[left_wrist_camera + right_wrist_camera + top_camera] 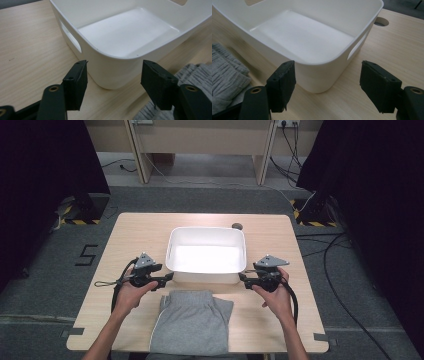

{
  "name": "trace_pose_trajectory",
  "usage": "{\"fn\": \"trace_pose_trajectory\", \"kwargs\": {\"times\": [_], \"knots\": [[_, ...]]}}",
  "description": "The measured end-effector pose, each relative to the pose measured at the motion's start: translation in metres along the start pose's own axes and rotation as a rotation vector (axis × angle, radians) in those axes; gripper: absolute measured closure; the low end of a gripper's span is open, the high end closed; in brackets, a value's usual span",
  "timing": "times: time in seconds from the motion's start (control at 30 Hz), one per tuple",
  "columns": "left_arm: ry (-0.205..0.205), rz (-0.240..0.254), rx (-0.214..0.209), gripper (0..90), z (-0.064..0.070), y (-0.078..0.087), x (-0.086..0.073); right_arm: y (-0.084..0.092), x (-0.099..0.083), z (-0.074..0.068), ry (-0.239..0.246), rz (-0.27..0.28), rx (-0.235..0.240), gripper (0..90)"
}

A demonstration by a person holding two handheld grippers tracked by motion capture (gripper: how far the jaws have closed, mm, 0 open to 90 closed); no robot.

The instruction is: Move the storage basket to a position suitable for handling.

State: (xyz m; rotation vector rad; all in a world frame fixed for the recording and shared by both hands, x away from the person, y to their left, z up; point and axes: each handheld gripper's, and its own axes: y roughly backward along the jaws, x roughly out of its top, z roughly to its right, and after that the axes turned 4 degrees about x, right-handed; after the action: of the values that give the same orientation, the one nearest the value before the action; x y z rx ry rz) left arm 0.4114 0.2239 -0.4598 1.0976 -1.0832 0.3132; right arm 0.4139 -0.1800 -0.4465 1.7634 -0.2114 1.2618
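An empty white plastic bin with handle slots stands in the middle of the wooden table. In front of it, toward the near edge, lies a folded grey garment with a white stripe. My left gripper is open at the bin's near left corner. In the left gripper view, the bin's rounded corner sits just beyond the gap between the jaws, untouched. My right gripper is open at the near right corner. The right gripper view shows that corner likewise in front of the jaws.
A round cable hole sits in the tabletop behind the bin's far right corner. The grey garment lies close to both grippers on their inner sides. Cables run over the floor to the right of the table, and dark curtains hang at both sides.
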Motion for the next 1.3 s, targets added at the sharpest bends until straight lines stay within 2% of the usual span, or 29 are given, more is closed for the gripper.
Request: {"fn": "trace_pose_trajectory", "kwargs": {"times": [0.07,0.13,0.37,0.53,0.63,0.77,1.03,1.13,1.3], "knots": [[-0.006,-0.003,-0.006,39.8,0.0,-0.003,0.0,-0.003,0.0,0.002,0.0,-0.001,-0.006,28.8],[-0.007,0.002,-0.01,41.1,0.0,-0.005,0.0,-0.004,0.0,0.004,-0.001,0.009,-0.003,31.6],[-0.012,0.004,0.007,42.9,0.0,-0.011,0.004,-0.007,0.001,0.008,-0.005,0.022,-0.014,31.6],[-0.001,0.0,-0.006,42.0,0.001,-0.013,0.004,-0.009,0.001,0.011,-0.016,0.031,-0.019,32.2],[0.014,-0.005,-0.027,37.9,0.003,-0.009,0.001,-0.007,0.0,0.008,-0.009,0.031,-0.013,31.0],[0.031,-0.019,-0.054,30.9,0.005,0.003,-0.007,0.002,-0.004,0.001,-0.018,0.036,0.013,28.1],[0.033,-0.036,-0.05,17.3,0.011,0.031,-0.028,0.013,-0.019,-0.012,-0.008,0.02,0.054,23.3],[0.046,-0.043,-0.07,16.0,0.013,0.043,-0.037,0.015,-0.022,-0.018,0.003,0.017,0.059,22.2],[0.034,-0.03,-0.059,15.6,0.018,0.063,-0.047,0.017,-0.029,-0.024,0.022,0.008,0.078,19.7]]}}
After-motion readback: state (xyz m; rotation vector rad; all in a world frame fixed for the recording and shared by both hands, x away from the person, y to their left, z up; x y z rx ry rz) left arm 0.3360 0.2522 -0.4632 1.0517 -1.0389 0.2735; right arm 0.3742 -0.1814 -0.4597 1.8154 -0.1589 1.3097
